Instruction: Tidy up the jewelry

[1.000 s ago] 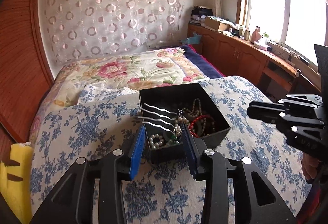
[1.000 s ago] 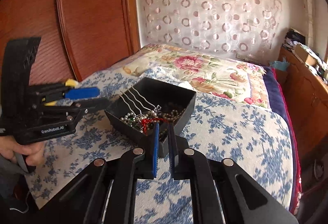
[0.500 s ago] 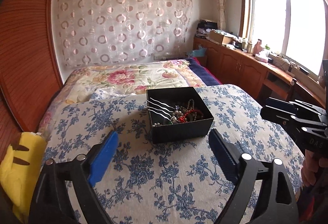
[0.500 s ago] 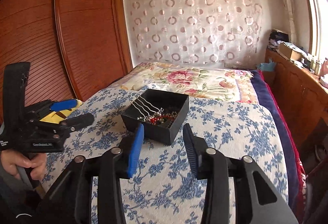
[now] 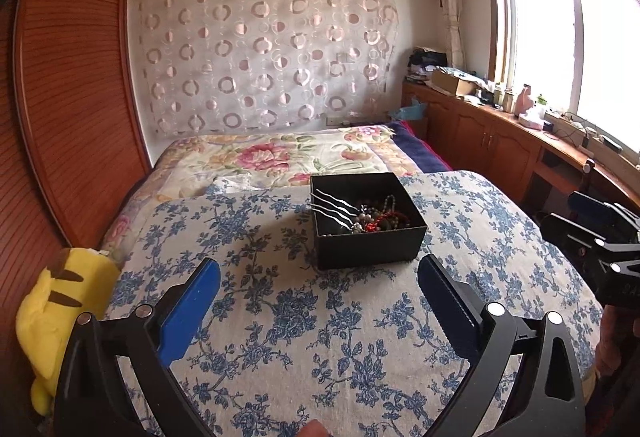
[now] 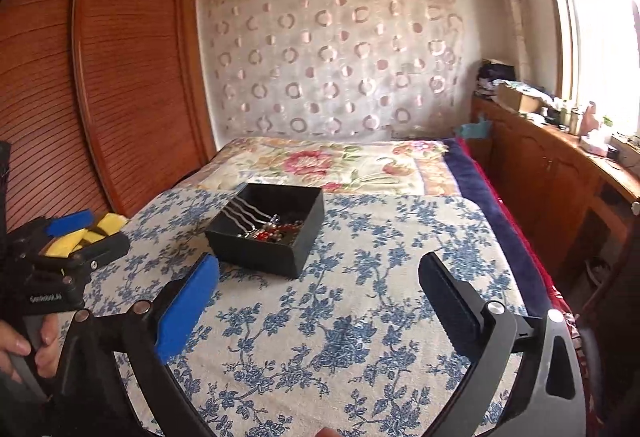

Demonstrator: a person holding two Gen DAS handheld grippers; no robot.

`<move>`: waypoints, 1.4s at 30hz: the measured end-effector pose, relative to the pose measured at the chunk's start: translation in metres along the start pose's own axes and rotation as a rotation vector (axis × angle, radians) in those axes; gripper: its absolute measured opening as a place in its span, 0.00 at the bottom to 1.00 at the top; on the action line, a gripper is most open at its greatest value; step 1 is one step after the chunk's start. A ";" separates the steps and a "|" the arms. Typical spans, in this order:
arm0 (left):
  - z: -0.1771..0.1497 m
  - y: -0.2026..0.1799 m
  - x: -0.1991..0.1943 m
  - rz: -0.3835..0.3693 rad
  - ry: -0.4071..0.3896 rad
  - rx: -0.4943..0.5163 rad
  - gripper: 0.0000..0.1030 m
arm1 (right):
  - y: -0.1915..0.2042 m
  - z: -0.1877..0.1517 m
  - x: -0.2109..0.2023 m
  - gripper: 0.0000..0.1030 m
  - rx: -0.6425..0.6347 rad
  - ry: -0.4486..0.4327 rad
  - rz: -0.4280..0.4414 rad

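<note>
A black open box (image 5: 366,243) stands on the blue-flowered cloth (image 5: 280,317). It holds silver wavy hairpins (image 5: 334,207), a red bracelet (image 5: 380,223) and beads. The box also shows in the right wrist view (image 6: 266,251) with its hairpins (image 6: 242,215). My left gripper (image 5: 318,311) is open and empty, back from the box's near side. My right gripper (image 6: 318,307) is open and empty, back from the box and to its right. The right gripper shows at the right edge of the left wrist view (image 5: 596,237); the left gripper shows at the left of the right wrist view (image 6: 72,245).
A yellow plush toy (image 5: 56,321) lies at the cloth's left edge by the wooden wardrobe (image 5: 68,97). A floral bed quilt (image 5: 280,157) lies behind the box. A wooden counter with clutter (image 5: 520,133) runs under the window on the right.
Both grippers have opened wide and drawn back and up from the box. The right gripper was shut a second ago. The box and its jewelry have stayed in place.
</note>
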State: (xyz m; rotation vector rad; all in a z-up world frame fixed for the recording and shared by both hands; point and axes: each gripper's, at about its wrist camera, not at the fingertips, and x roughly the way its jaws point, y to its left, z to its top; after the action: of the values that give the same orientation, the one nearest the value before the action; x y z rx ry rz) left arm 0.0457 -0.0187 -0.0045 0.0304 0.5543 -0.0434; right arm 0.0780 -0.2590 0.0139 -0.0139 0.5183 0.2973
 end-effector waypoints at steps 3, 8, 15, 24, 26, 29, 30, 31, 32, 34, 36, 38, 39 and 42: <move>-0.002 -0.001 -0.001 0.008 0.004 -0.005 0.93 | 0.000 -0.002 -0.001 0.98 0.009 -0.008 -0.011; -0.002 -0.001 -0.002 0.014 0.003 -0.002 0.93 | 0.000 -0.006 0.000 0.98 0.011 -0.006 -0.009; -0.004 -0.002 -0.003 0.011 -0.002 -0.008 0.93 | 0.000 -0.011 0.001 0.98 0.014 -0.008 -0.014; -0.004 -0.001 -0.006 0.014 -0.008 -0.015 0.93 | -0.002 -0.012 0.000 0.98 0.016 -0.014 -0.021; -0.004 -0.001 -0.006 0.012 -0.008 -0.016 0.93 | -0.002 -0.013 0.001 0.98 0.015 -0.016 -0.024; -0.004 -0.001 -0.008 0.011 -0.011 -0.017 0.93 | -0.001 -0.012 0.000 0.98 0.016 -0.015 -0.024; -0.004 -0.001 -0.008 0.011 -0.012 -0.017 0.93 | -0.001 -0.013 0.000 0.98 0.016 -0.015 -0.024; -0.004 -0.001 -0.008 0.012 -0.012 -0.016 0.93 | -0.001 -0.012 0.000 0.98 0.016 -0.016 -0.025; -0.002 -0.001 -0.008 0.013 -0.014 -0.016 0.93 | -0.001 -0.012 0.000 0.98 0.017 -0.015 -0.024; -0.002 -0.001 -0.011 0.018 -0.026 -0.020 0.93 | -0.001 -0.013 0.001 0.98 0.018 -0.014 -0.023; -0.001 -0.002 -0.013 0.016 -0.030 -0.021 0.93 | -0.001 -0.013 0.001 0.98 0.018 -0.014 -0.023; 0.000 -0.002 -0.014 0.018 -0.034 -0.020 0.93 | -0.001 -0.013 0.001 0.98 0.019 -0.014 -0.023; 0.000 -0.003 -0.014 0.018 -0.035 -0.020 0.93 | -0.001 -0.013 0.001 0.98 0.020 -0.015 -0.021; 0.000 -0.003 -0.014 0.021 -0.036 -0.019 0.93 | 0.000 -0.013 0.000 0.98 0.021 -0.019 -0.022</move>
State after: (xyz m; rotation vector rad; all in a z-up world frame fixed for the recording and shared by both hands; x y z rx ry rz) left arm 0.0336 -0.0217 0.0029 0.0171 0.5181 -0.0188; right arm 0.0717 -0.2601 0.0023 0.0033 0.5025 0.2699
